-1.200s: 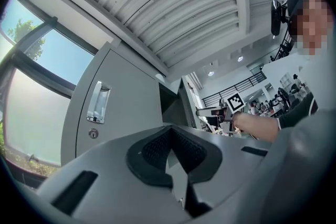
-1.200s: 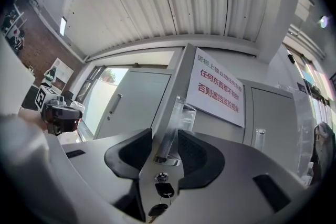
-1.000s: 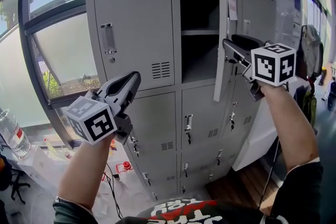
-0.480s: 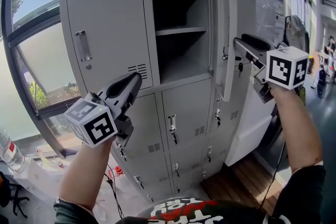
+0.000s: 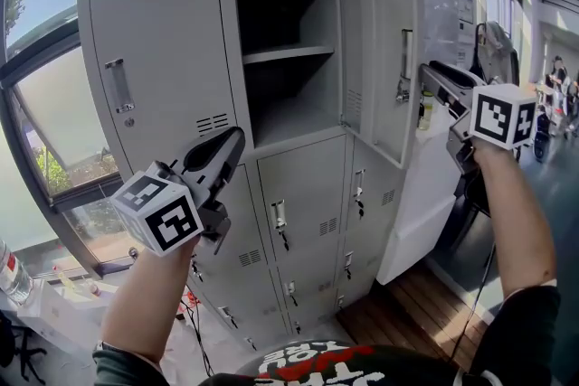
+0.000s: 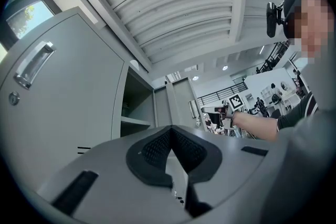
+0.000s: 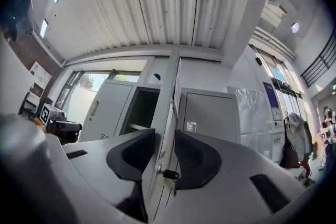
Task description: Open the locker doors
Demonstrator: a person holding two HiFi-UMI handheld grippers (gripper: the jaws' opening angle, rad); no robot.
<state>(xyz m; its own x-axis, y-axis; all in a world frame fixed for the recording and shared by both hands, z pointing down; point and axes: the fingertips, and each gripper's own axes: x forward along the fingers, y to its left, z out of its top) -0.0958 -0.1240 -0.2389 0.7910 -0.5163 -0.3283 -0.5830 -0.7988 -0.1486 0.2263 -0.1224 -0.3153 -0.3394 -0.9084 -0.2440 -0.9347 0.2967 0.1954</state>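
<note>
**1 top door swung wide, right tongs clamped on its edge**

1 grey locker [image 5: 298, 185] fills the head view, set beside a large window [image 5: 45, 32]. Its top middle compartment stands open, showing a dark interior with 1 shelf [image 5: 285, 54] across it. The open door [image 5: 384, 59] has swung out to the right and hangs wide, its inner face turned toward the camera.

The right gripper [image 5: 432, 75] is at the free edge of that door, near the handle. In the right gripper view its 2 jaws straddle the door's thin edge, 1 pad on each face, with the edge filling the gap between them. The jaws have just been closing, and they stand partly open around the metal, gripping it. A key [image 7: 169, 173] sticks out of the door's lock just below the pads.

The left gripper [image 5: 231, 140] is held up in front of the locker's lower left, apart from it and pointing slightly upward. Its jaws are brought together at the tips with nothing between them.

Above it, the top left closed door [image 5: 163, 77] sits flush with the locker, its handle [image 5: 118, 86] untouched. The smaller doors in the rows below are also closed, with keys hanging from their locks.
</note>
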